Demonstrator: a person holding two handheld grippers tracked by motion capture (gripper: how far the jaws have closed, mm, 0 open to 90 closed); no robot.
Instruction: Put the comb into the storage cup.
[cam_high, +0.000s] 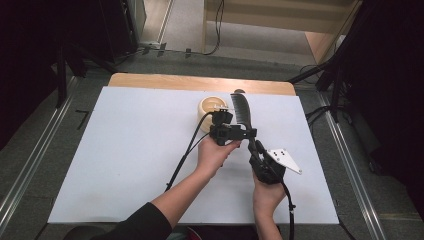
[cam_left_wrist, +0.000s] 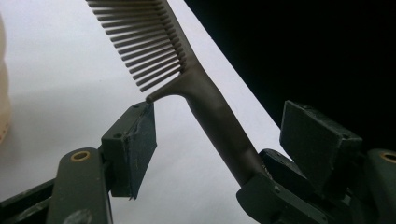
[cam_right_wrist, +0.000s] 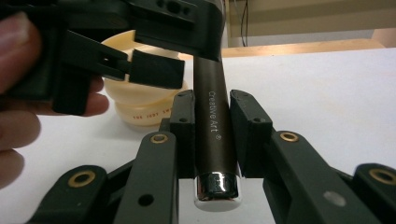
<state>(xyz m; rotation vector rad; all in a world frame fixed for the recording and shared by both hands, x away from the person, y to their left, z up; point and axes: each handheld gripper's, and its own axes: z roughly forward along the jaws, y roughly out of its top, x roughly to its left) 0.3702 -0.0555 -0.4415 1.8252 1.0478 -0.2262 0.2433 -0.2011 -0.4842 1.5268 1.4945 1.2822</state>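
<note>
A dark comb (cam_high: 241, 107) with a long round handle (cam_right_wrist: 216, 121) points away from me over the white table, its teeth (cam_left_wrist: 140, 42) to the left of its spine. My right gripper (cam_high: 253, 147) is shut on the lower end of the handle, both pads pressed against it in the right gripper view (cam_right_wrist: 217, 128). My left gripper (cam_high: 245, 133) comes in from the left and stands open around the handle just above that grip. In the left gripper view its pads (cam_left_wrist: 135, 140) stand well clear of the handle (cam_left_wrist: 215, 121) on either side.
A cream round container (cam_high: 211, 109) stands on the white sheet (cam_high: 125, 150) just left of the comb, behind the left hand. Its side shows red lettering (cam_right_wrist: 149, 114). A wooden table edge (cam_high: 200, 82) runs along the back. Dark stands and cables surround the table.
</note>
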